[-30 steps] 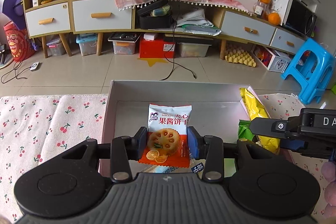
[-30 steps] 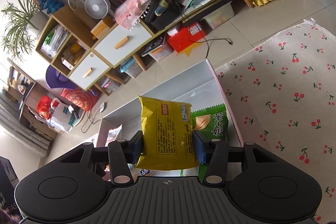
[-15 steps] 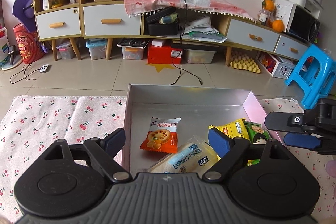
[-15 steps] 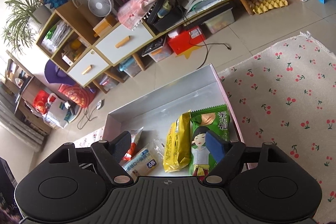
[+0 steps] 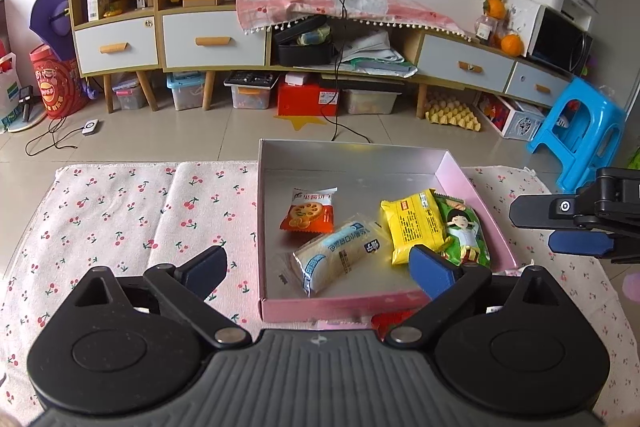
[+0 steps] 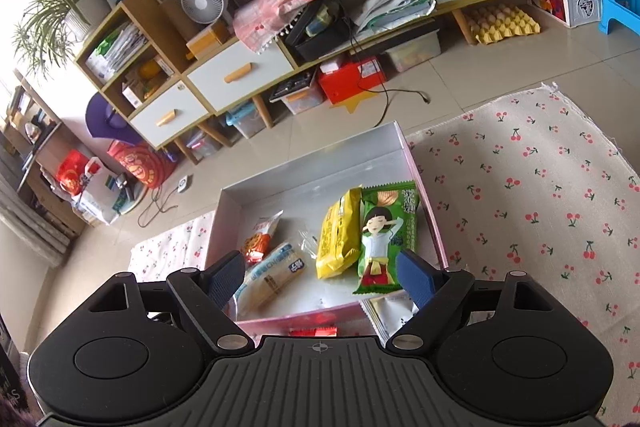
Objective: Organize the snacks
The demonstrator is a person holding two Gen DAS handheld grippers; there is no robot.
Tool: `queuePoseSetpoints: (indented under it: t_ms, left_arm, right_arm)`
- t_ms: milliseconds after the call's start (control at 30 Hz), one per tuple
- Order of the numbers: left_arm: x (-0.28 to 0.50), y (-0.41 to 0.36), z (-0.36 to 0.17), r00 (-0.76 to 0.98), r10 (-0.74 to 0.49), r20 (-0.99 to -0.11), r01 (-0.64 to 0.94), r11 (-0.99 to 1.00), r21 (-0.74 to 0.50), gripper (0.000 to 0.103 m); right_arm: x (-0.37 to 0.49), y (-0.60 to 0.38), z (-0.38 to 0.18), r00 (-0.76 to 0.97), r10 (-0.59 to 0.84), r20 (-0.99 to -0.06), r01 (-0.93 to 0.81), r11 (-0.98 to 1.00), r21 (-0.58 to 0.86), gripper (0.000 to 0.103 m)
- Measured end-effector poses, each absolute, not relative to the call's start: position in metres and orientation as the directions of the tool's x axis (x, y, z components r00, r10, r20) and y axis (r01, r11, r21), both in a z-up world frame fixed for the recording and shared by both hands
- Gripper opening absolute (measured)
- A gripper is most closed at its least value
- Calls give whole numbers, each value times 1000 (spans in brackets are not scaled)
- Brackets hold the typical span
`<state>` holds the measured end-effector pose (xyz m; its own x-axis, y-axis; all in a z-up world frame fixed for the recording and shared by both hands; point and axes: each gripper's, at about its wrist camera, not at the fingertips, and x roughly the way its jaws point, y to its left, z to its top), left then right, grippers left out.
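A: Snacks, status? Both grippers were clamped on packets 1 s ago.

B: Both let go. Left gripper (image 5: 320, 267): jaws have just been opening and stand wide, nothing between the pads, pulled back and up from the box. The orange biscuit packet (image 5: 307, 215) it held upright now lies flat on the floor of the pink box (image 5: 476, 187), left-centre.

A: Right side?

B: Same. Right gripper (image 6: 322, 277): jaws have just been opening, spread and empty. The yellow packet (image 6: 338, 235) it carried now lies in the box, touching the green crisp packet (image 6: 384, 239) along one long edge; the green one sits against the right wall.

A: Anything else inside?

B: A white-blue wrapped roll (image 5: 340, 257), diagonal, near the front wall, btwn the orange and yellow packets. Four items in total, all flat, none hanging over the rim.

A: So, w.r.t. the task?

B: Judgement: two placements done at once; both tools free for the next pick. Box still has room at the back.

A: More to collect?

B: Probably. A red wrapper (image 6: 314, 331) shows just outside the front wall, and a pale packet (image 6: 386, 311) lies on the cherry-print cloth (image 6: 540, 207) by the front-right corner. Both partly hidden by the tools, so type unclear.
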<state>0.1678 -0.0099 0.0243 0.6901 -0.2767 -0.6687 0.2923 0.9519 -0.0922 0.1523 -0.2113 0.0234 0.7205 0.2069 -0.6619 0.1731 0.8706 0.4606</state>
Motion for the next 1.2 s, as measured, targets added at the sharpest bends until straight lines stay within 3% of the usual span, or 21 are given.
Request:
queuePoseSetpoints:
  t_ms: [500,733,1200]
  left_arm:
    - [123,20,9,685,-270,-676,300,951,-76,102]
    - [111,30,-2,668,-243,-704,336,942,-6,102]
    - [84,50,-26,607,-218,-764,444,891,98,102]
  right_arm:
    - [103,-183,9,716,172,-677,111,929,354,90]
    - [87,-165,-1,709,140,-691,10,978,209,90]
    - [63,-141,-35,627,162,-762,-154,985,82,90]
